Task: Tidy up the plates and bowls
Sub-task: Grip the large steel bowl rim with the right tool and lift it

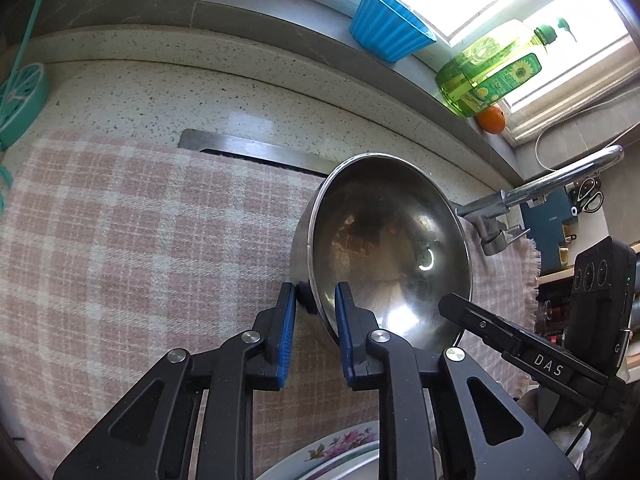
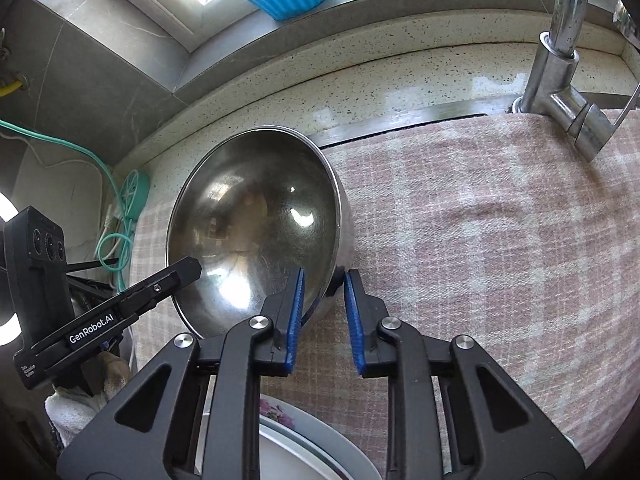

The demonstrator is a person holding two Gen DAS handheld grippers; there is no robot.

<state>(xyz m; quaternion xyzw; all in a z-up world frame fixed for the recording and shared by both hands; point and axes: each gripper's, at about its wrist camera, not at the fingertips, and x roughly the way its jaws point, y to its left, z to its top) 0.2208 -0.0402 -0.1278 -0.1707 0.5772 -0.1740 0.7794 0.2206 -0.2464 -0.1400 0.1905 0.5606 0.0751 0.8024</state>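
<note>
A steel bowl is held tilted above a pink checked cloth. My left gripper straddles the bowl's near left rim, one blue pad inside and one outside, jaws closed on it. The same steel bowl shows in the right wrist view, where my right gripper grips its right rim the same way. The other gripper's finger reaches the bowl's far rim in each view. A floral plate lies below the grippers, also seen in the right wrist view.
A faucet stands at the right over the cloth-covered sink. A blue ribbed cup, a green detergent bottle and an orange sit on the window sill. A teal cable hangs at the left.
</note>
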